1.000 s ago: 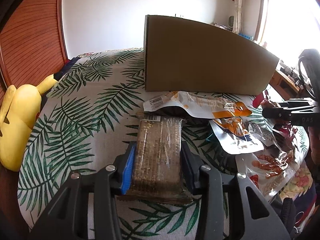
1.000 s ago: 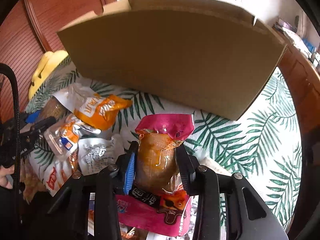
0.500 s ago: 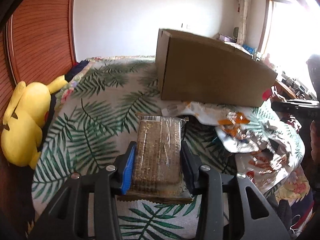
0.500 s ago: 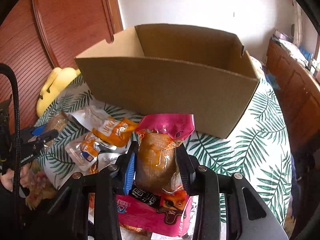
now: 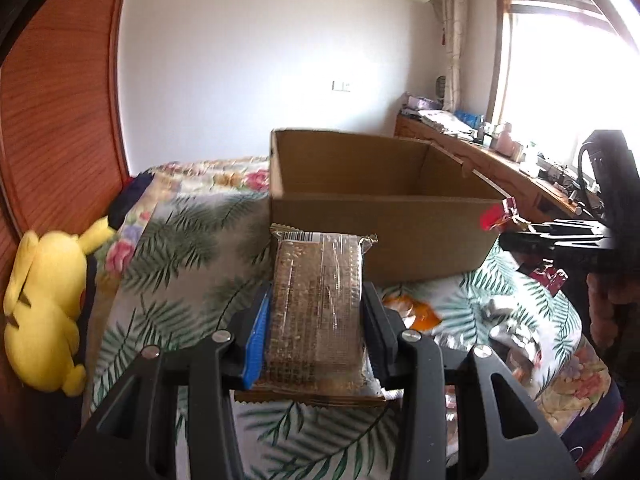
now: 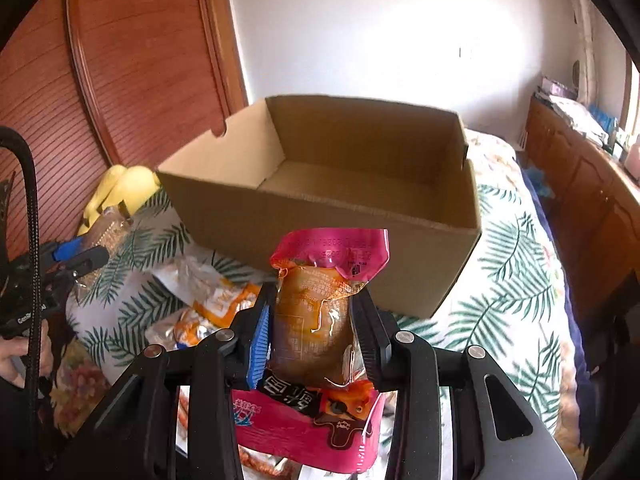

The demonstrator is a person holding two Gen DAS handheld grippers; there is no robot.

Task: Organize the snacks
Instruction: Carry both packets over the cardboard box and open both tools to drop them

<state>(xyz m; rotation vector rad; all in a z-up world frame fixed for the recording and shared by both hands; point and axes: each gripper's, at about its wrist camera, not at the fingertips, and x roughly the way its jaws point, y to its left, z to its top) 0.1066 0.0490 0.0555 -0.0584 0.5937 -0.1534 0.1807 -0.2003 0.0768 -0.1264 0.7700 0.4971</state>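
My left claw [image 5: 316, 312] pinches the brown cracker pack [image 5: 318, 304], held above the bed [image 5: 180, 248] in front of the cardboard box [image 5: 380, 216]; my right claw [image 6: 314, 328] pinches the pink snack pouch [image 6: 320, 308], just before the box's open top; other snack packs [image 6: 212, 292] lie on the bed near the box; yellow plush toy [image 5: 44, 308] at the bed's left side.

Your cardboard box [image 6: 320, 216] looked matt and plain brown. In front of it, the biscuit pack [image 5: 316, 312] wore clear, shiny film, and the pink pouch [image 6: 320, 320] was glossy, crinkled plastic. Under the box, the bedspread [image 6: 516, 272] was soft printed cloth.
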